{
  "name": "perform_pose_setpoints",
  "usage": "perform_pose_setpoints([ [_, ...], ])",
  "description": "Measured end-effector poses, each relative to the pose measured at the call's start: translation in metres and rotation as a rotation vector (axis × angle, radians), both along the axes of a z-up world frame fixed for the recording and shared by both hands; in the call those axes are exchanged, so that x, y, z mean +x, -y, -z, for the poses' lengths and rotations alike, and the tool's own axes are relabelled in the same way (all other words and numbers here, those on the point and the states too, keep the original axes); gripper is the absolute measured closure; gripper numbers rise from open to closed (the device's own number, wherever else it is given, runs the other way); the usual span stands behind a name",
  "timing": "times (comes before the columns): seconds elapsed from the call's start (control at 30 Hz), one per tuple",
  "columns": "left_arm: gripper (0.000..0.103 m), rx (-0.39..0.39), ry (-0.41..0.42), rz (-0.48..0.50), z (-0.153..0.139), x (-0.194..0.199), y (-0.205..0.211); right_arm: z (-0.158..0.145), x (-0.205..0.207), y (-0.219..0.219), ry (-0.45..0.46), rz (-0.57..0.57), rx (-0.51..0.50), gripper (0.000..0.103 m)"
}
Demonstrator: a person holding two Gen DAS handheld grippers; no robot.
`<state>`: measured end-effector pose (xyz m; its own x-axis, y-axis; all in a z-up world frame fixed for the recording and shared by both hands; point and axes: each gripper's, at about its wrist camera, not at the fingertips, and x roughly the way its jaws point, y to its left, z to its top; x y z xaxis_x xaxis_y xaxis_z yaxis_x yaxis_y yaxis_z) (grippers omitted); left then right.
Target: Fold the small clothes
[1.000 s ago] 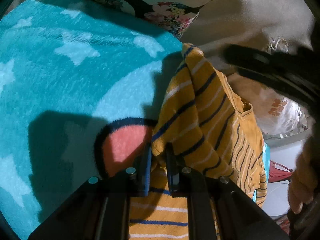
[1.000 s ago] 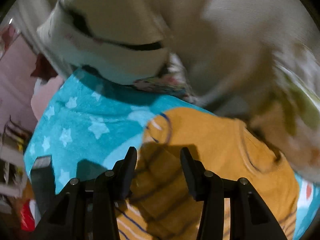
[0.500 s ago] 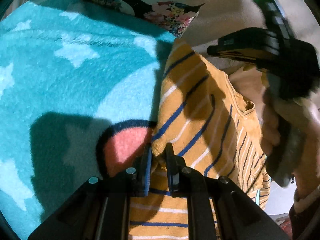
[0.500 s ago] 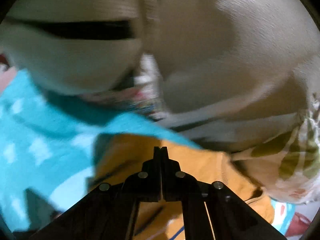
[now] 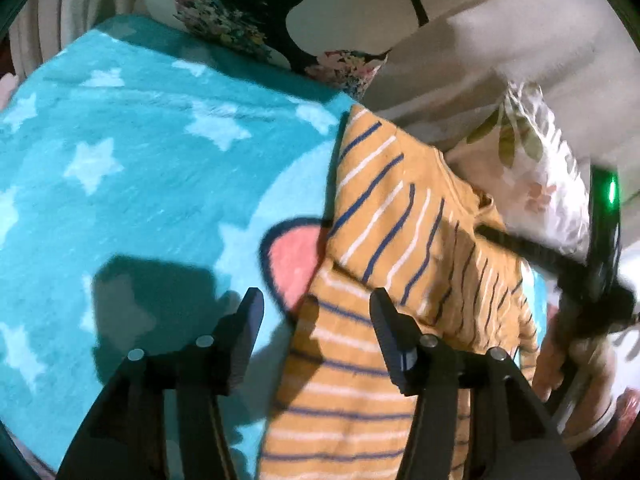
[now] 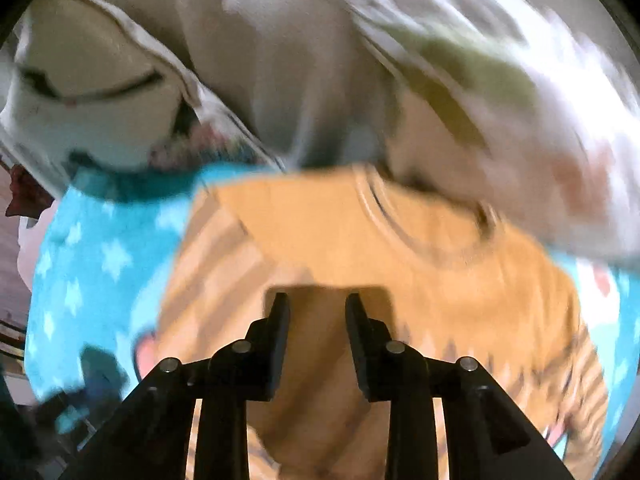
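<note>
Left wrist view. The left gripper point(image 5: 316, 304) stands at the lower centre of the frame with its two black fingers point(image 5: 250, 320) wide apart; they have just been opening, and nothing is pinched between them. The mustard-yellow knitted garment with navy and white stripes point(image 5: 400, 240) lies from the upper centre down to the lower right of the frame, folded over itself, on a turquoise fleece blanket with pale stars and a pink, dark-rimmed patch point(image 5: 140, 168). The garment's left edge passes below the gap between the fingers; the right finger stands over the striped cloth, the left finger over bare blanket. Whether either tip touches the cloth cannot be told. At the right edge the right gripper point(image 5: 600, 272) shows as a dark, blurred body with a green light, a hand point(image 5: 560, 344) wrapped around its grip. A white pillow with a black floral print point(image 5: 280, 20) lies along the top of the frame and a pale leaf-patterned cushion point(image 5: 532, 168) at the upper right.

Right wrist view, blurred by motion. The right gripper point(image 6: 316, 312) sits at the lower centre, its fingers narrowly parted after just opening, with no cloth between them. The yellow garment point(image 6: 360, 240) fills the middle and lower frame, its round neckline towards the upper right, directly beyond and beneath the fingertips. The turquoise blanket point(image 6: 92, 260) shows at the left, pale bedding point(image 6: 300, 60) across the top.
</note>
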<state>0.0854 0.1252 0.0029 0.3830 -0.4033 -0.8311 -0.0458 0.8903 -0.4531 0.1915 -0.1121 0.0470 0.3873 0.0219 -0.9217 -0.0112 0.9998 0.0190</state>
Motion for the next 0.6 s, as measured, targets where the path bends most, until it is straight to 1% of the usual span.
perform_pose_setpoints([
  [0.03,0.049,0.012,-0.003,0.010,-0.001,-0.004,-0.003,0.004,-0.015,0.004,-0.010,0.017,-0.009,0.072],
  [0.1,0.049,0.030,-0.003,0.041,0.002,-0.012,0.002,0.020,-0.046,0.030,-0.057,0.086,-0.031,0.072],
  [0.17,0.049,0.051,-0.001,0.074,0.005,-0.020,0.011,0.038,-0.073,0.061,-0.105,0.187,-0.025,0.072],
  [0.2,0.049,0.054,0.000,0.086,0.006,-0.024,0.014,0.043,-0.085,0.078,-0.114,0.236,-0.031,0.072],
  [0.27,0.049,0.053,-0.006,0.115,0.009,-0.031,0.025,0.046,-0.110,0.109,-0.099,0.325,-0.042,0.071],
  [0.33,0.049,0.057,-0.014,0.141,0.009,-0.040,0.036,0.041,-0.137,0.137,-0.067,0.410,-0.006,0.070],
  [0.37,0.048,0.061,-0.012,0.156,0.008,-0.046,0.043,0.038,-0.151,0.150,-0.062,0.458,0.001,0.066],
  [0.43,0.048,0.069,-0.011,0.177,0.005,-0.055,0.054,0.037,-0.173,0.170,-0.066,0.533,-0.070,0.064],
  [0.47,0.047,0.075,-0.010,0.188,0.003,-0.061,0.061,0.037,-0.189,0.186,-0.066,0.572,-0.071,0.064],
  [0.5,0.047,0.081,-0.005,0.195,0.001,-0.065,0.067,0.036,-0.200,0.197,-0.062,0.597,-0.043,0.064],
  [0.53,0.046,0.095,0.002,0.202,-0.001,-0.069,0.073,0.034,-0.213,0.210,-0.047,0.631,0.005,0.064],
  [0.57,0.046,0.113,0.012,0.204,-0.004,-0.075,0.079,0.031,-0.229,0.224,-0.021,0.667,0.053,0.064],
  [0.6,0.045,0.123,0.017,0.202,-0.006,-0.079,0.084,0.028,-0.244,0.235,0.000,0.696,0.078,0.064],
])
